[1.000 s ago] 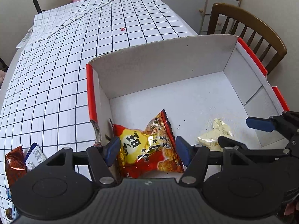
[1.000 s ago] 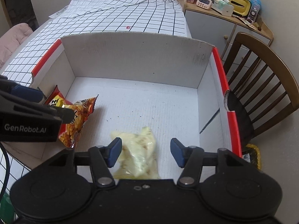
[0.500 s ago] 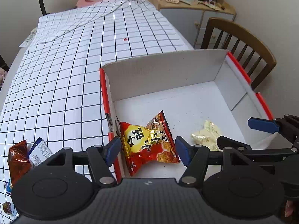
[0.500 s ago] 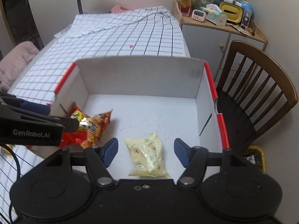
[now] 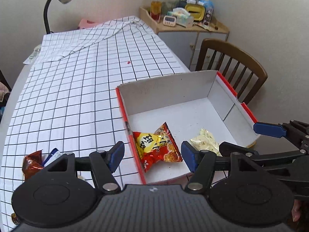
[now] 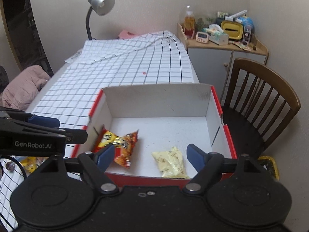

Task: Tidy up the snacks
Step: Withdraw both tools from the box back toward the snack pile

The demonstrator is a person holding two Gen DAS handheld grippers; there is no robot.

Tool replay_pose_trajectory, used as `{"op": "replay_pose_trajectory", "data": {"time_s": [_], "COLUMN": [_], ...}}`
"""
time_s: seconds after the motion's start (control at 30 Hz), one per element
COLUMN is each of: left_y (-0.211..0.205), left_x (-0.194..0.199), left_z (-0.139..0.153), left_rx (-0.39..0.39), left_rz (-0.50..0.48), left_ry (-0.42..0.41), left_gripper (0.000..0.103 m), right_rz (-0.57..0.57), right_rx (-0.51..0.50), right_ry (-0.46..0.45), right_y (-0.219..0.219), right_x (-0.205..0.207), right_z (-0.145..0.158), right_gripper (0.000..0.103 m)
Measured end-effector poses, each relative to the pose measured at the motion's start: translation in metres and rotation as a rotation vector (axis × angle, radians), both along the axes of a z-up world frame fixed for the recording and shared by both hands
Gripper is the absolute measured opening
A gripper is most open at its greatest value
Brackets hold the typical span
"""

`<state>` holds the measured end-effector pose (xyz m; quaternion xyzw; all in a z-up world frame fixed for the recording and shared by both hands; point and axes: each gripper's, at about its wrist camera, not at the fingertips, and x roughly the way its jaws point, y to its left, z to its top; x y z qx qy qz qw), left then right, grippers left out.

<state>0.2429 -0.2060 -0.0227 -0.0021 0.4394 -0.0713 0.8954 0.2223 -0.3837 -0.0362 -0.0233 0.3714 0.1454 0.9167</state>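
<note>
Left tongs released, empty; right tongs just spreading, empty. Red packet and yellow packet lie below them in box.

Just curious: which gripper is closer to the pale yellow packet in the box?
Right. The right gripper hangs above the yellow packet; the left gripper hangs over the red packet beside it.

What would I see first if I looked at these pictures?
A big white box with red edges sits at the near end of a table with a checked cloth. Inside lie a shiny red and yellow snack bag on the left and a pale yellow packet on the right. A wooden chair stands beside the box.
</note>
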Motion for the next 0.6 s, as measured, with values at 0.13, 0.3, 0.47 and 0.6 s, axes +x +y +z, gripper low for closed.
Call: {"op": "replay_pose_trajectory", "data": {"time_s": [0.13,0.3,0.47,0.6], "left_y": [0.015,0.039,0.065,0.087], "left_x": [-0.016,-0.04,-0.062,-0.081], "left_z": [0.01,0.021,0.026,0.028], "left_rx": [-0.013,-0.024,-0.031,-0.036], "left_rz": [-0.008,-0.009,-0.002,0.01], "left_ry": [-0.03,-0.062,-0.08,-0.1], "left_gripper": [0.065,0.067,0.069,0.071], "right_rz": [0.0,0.002,0.016,0.022], "right_rx": [0.032,0.051,0.06,0.066], "right_ry": [-0.024,-0.059,-0.07,-0.079], "right_y": [0.01,0.029,0.05,0.067], "right_x": [-0.018,-0.044,-0.066,-0.085], "right_z": [0.01,0.019,0.021,0.021], "right_gripper": [0.084,0.093,0.094,0.094]}}
